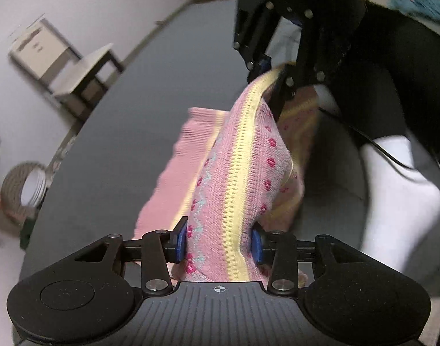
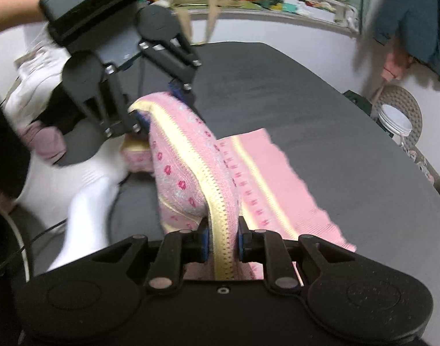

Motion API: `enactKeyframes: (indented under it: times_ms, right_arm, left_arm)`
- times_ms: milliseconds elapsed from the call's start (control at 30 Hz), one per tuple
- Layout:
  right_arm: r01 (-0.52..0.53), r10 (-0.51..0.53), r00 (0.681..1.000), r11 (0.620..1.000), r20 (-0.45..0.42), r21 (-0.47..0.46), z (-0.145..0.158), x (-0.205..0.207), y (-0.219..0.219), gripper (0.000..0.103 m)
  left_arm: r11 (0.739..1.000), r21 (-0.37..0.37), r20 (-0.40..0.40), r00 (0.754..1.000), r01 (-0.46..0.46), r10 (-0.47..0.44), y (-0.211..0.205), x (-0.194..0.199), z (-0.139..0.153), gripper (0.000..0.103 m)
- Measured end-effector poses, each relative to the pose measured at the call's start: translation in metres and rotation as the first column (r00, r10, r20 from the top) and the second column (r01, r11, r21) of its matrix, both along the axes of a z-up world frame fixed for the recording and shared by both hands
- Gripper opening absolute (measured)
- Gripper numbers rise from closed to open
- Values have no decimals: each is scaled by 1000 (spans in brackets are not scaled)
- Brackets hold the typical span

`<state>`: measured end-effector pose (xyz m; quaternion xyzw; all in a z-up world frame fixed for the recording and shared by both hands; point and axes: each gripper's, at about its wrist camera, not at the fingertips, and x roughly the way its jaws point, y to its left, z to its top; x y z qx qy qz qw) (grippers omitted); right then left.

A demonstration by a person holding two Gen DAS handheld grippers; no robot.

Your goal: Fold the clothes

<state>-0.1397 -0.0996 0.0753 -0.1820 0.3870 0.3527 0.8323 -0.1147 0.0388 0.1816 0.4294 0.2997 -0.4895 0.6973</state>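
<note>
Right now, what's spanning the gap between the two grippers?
Only the pink knit garment: its yellow-striped edge runs raised from the right gripper to the left gripper, both clamped on it. Both wrist views show this.

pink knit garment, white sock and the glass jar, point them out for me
pink knit garment (image 1: 243, 173), left wrist view, on the yellow stripe of the lifted fold
white sock (image 1: 398, 201), left wrist view, on the foot part
glass jar (image 2: 397, 121), right wrist view, on its white lid
</note>
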Motion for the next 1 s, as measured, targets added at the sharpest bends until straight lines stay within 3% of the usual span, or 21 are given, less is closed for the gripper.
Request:
enactKeyframes:
  times_ms: [67, 200, 333, 433, 567, 633, 700, 800, 933, 1000]
  right_arm:
    - [13, -13, 1000, 1000, -6, 7, -2, 16, -2, 18]
    - [42, -41, 998, 999, -37, 22, -15, 48, -7, 18]
    - [79, -78, 996, 997, -52, 8, -29, 71, -14, 18]
    - [88, -86, 994, 996, -64, 17, -41, 91, -18, 18]
    - [98, -95, 989, 995, -110, 17, -59, 115, -23, 18]
    - [105, -100, 986, 994, -131, 27, -62, 122, -27, 18]
    - [114, -106, 983, 993, -151, 43, -64, 127, -31, 18]
    - [141, -127, 975, 988, -185, 64, -66, 132, -38, 18]
    - [221, -195, 953, 971, -233, 89, -72, 135, -49, 22]
    - [282, -248, 936, 953, -250, 111, -72, 133, -60, 38]
  left_arm:
    - [998, -29, -6, 999, -49, 48, 3, 12, -3, 47]
    - [983, -70, 29, 984, -172, 175, 12, 34, -12, 66]
    - [939, -100, 82, 937, -330, 338, 28, 58, -19, 67]
    - [878, -164, 35, 887, -449, 460, 48, 71, -23, 67]
    - [750, -336, -94, 813, -570, 575, 76, 71, -28, 67]
    - [692, -414, -164, 796, -592, 583, 84, 63, -31, 67]
    - [656, -477, -232, 804, -585, 548, 87, 53, -34, 67]
    - [635, -501, -301, 807, -587, 508, 75, 48, -49, 67]
    - [661, -421, -308, 783, -621, 540, 52, 42, -80, 67]
    - [669, -381, -280, 770, -638, 574, 44, 40, -92, 67]
